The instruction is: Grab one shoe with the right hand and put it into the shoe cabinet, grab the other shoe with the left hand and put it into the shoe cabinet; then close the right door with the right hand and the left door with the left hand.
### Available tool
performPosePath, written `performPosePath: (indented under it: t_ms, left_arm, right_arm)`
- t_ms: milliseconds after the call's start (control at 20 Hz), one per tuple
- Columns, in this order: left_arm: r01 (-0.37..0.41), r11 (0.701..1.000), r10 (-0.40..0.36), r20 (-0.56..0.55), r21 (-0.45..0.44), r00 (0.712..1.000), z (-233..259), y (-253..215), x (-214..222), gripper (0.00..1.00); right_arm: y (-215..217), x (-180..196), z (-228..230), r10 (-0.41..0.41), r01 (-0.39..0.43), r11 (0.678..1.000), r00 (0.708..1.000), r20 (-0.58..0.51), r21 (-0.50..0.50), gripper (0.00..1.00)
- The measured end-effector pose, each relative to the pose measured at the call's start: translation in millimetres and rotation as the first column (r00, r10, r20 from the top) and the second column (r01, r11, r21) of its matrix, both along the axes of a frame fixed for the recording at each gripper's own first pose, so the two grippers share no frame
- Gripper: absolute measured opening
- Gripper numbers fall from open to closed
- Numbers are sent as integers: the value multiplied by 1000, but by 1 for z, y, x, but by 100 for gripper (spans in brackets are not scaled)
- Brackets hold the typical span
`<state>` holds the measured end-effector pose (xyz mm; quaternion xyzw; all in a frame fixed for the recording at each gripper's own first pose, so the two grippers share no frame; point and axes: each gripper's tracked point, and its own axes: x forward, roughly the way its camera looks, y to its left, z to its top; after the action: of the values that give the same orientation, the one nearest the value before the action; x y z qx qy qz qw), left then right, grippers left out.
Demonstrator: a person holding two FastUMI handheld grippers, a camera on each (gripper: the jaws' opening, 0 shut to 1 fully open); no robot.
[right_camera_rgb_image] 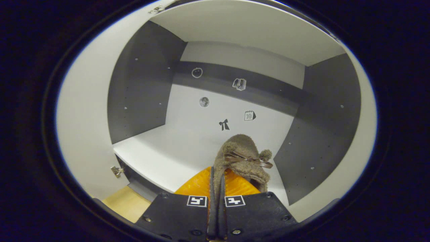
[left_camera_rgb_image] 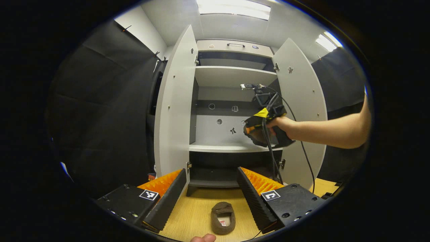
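Shoe [right_camera_rgb_image: 242, 158] pinched in right gripper [right_camera_rgb_image: 216, 188] jaws; left gripper [left_camera_rgb_image: 211, 188] jaws spread above floor shoe [left_camera_rgb_image: 223, 217]

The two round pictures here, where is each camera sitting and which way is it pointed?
Left gripper view: rides on the left gripper, low over the floor, facing the open shoe cabinet; a shoe lies ahead; its own open fingers show, plus the person's hand.
Right gripper view: rides on the right gripper, aimed into the cabinet, fingers pinching a furry shoe.
Shared: the cabinet's middle shelf and its back-wall stickers.
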<state>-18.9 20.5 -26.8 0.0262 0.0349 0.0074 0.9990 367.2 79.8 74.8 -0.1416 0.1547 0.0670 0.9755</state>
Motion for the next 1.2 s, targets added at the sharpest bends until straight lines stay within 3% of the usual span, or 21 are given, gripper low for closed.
performPosePath:
  t_ms: [200,500,600,650,700,750,800,850,900,950,1000,1050,1150,1200]
  left_arm:
    - [-16,1000,16,1,5,1000,-1,5,-1,95]
    - [-27,1000,27,-21,1,999,-8,11,6,95]
    - [-23,1000,23,-17,-6,1000,-8,10,8,95]
    - [-20,1000,20,-18,-8,1000,-9,9,9,95]
    - [-17,1000,17,-21,-9,1000,-9,8,9,95]
    - [-13,1000,13,-22,-10,1000,-10,7,8,95]
    - [-9,1000,9,-21,-11,1000,-10,6,9,95]
    - [-5,1000,5,-21,-12,1000,-10,5,10,95]
    - [-1,1000,0,-23,-12,1000,-12,3,10,95]
    - [5,1000,-5,-26,-11,1000,-13,2,10,95]
    - [9,1000,-10,-29,-10,1000,-14,1,11,95]
    - [13,1000,-13,-33,-8,999,-15,0,11,95]
    - [19,1000,-19,-34,-4,999,-17,-1,12,95]
    - [20,1000,-20,-31,-4,999,-17,-1,12,95]
  right_arm:
    - [-7,48,-19,-61,57,996,997,-54,-73,6]
    - [2,59,-36,-79,68,991,991,-105,-112,10]
    - [7,54,-33,-76,66,993,992,-101,-100,17]
    - [8,52,-30,-71,61,993,993,-96,-98,34]
    - [10,45,-26,-63,54,994,993,-95,-93,45]
    - [10,37,-21,-57,50,996,994,-93,-79,45]
    - [11,27,-14,-45,41,998,995,-87,-51,39]
    - [13,16,-4,-30,29,999,997,-66,-23,56]
    - [11,3,8,-16,16,1000,999,-33,-3,48]
    - [8,-13,21,-5,5,1000,1000,7,8,49]
    - [6,-31,31,10,-10,1000,999,45,17,57]
    - [6,-52,38,29,-31,999,996,80,28,49]
    - [2,-96,43,48,-57,996,988,145,62,49]
    - [0,-117,42,56,-71,994,982,179,79,58]
